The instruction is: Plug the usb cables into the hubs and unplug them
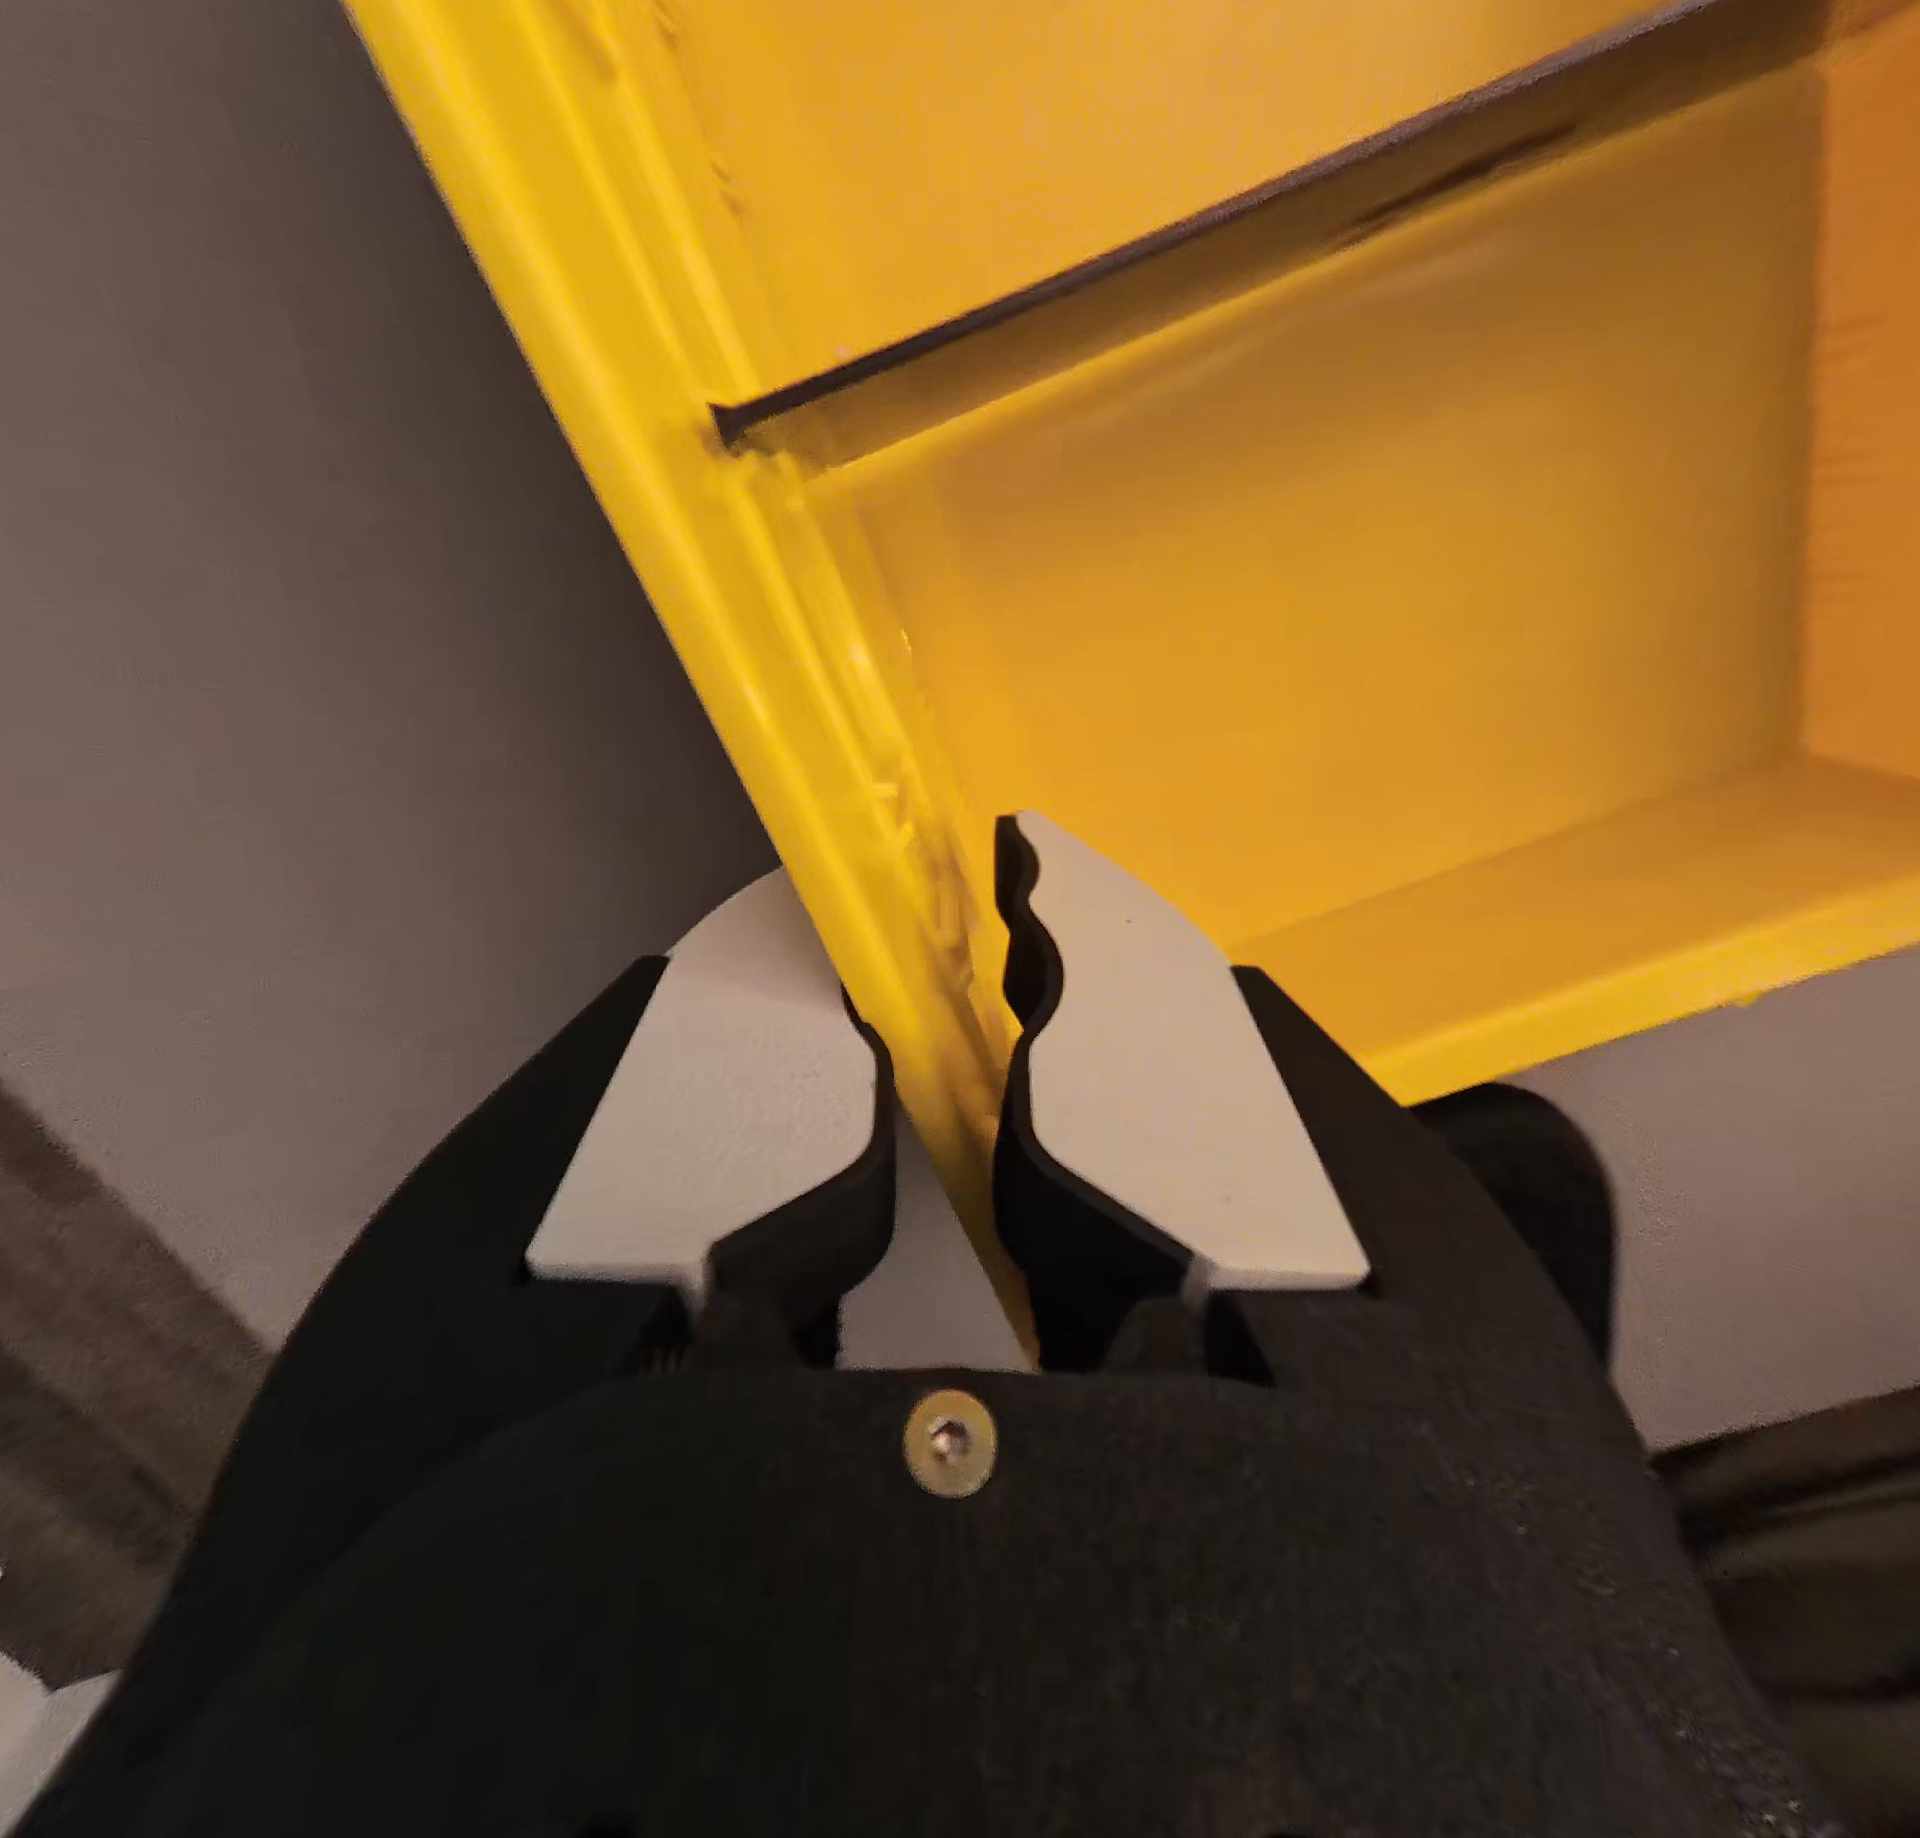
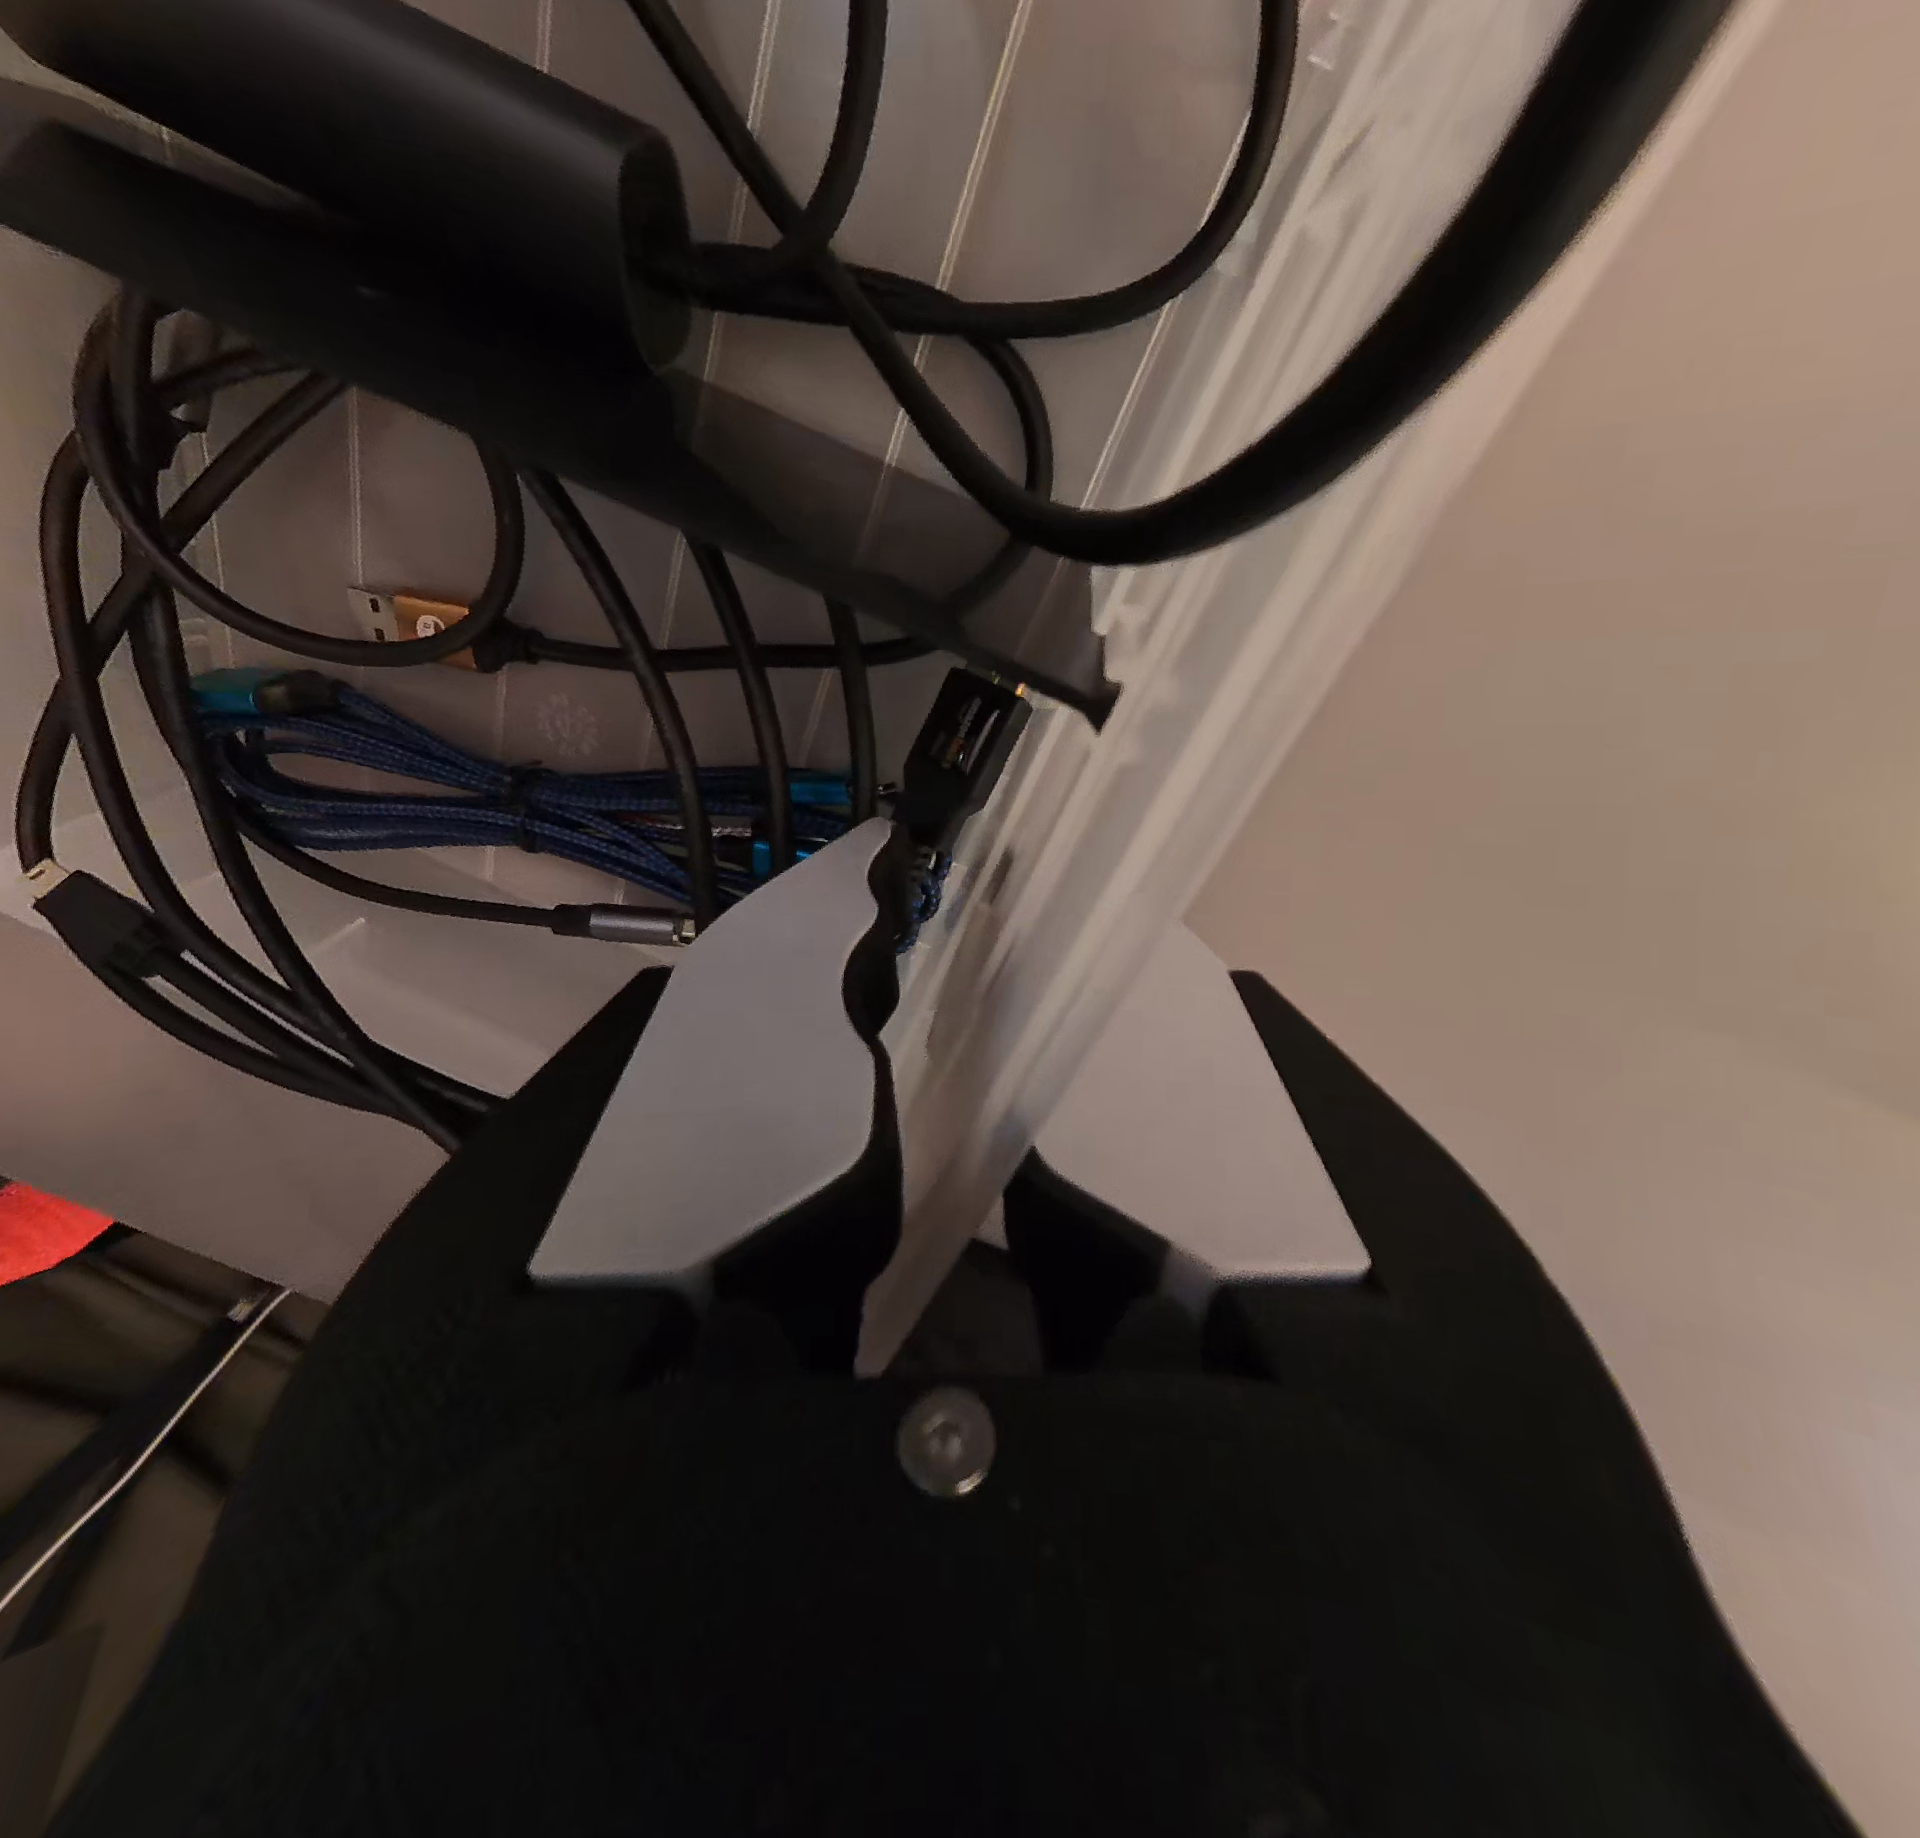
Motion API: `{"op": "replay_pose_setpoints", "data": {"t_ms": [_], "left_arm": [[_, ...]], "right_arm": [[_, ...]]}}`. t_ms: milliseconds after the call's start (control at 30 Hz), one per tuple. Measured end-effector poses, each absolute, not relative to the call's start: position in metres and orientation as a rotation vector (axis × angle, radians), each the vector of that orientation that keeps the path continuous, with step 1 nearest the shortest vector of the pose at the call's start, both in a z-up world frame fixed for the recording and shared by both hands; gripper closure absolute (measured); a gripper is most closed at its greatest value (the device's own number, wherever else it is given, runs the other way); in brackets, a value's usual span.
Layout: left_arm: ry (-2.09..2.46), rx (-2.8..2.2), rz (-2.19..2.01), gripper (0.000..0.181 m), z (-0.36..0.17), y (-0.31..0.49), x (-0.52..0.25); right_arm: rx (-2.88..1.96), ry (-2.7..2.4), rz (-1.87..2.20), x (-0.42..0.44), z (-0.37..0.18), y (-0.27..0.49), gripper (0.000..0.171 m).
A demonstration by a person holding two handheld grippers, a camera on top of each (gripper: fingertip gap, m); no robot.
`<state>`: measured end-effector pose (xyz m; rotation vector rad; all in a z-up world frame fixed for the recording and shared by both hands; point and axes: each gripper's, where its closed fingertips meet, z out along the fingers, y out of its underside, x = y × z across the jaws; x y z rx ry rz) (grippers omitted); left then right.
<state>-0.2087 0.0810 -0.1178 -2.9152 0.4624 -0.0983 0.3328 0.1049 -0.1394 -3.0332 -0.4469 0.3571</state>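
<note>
The yellow plastic bin point(image 1: 1351, 562) fills the left wrist view, tipped at a slant, with a dark slot across its inner wall. The left gripper point(image 1: 940, 967) has that bin by its near rim: the rim runs right down between the two grey-and-black fingers point(image 1: 1122, 1092), and the jaws are drawn in tight on it, nearly closed.

Over in the right wrist view, the clear plastic storage box point(image 2: 1174, 708) is the anchor. The right gripper point(image 2: 961, 967) pinches the box's side wall, one finger inside, the other outside behind the translucent plastic; the jaws are clamped narrow on that wall.

Inside the box, up at the far end, lies a long dark grey hub point(image 2: 416, 230), with thick black cables point(image 2: 935, 417) looping around it. Nearer the gripped wall sits a bundle of blue braided USB cables point(image 2: 499, 801), tied at the middle. Beside the bundle, toward the hub, rests a gold-shelled USB plug point(image 2: 416, 625). Right against the box wall, just past the inner fingertip, a small black USB connector point(image 2: 966, 739) points up.

Outside the box, at the lower left edge, a patch of red fabric point(image 2: 52, 1227) shows.
</note>
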Motion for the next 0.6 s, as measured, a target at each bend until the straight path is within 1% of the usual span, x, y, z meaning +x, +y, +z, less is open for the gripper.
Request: {"op": "replay_pose_setpoints", "data": {"t_ms": [100, 333, 500, 600], "left_arm": [[0.571, -2.916, -0.141, 0.162, -0.118, 0.079, -0.177], [0.623, -2.983, -0.087, 0.166, -0.12, 0.066, -0.142], [0.668, -3.048, -0.199, 0.156, -0.118, 0.041, -0.121], [0.715, -3.067, -0.166, 0.149, -0.118, 0.033, -0.118]], "right_arm": [[-3.012, -0.522, 0.343, 0.315, -0.141, 0.108, 0.154], [-2.999, -0.656, 0.33, 0.296, -0.142, 0.106, 0.151], [-3.043, -0.667, 0.368, 0.299, -0.144, 0.098, 0.152], [-3.074, -0.699, 0.345, 0.305, -0.144, 0.092, 0.152]]}}
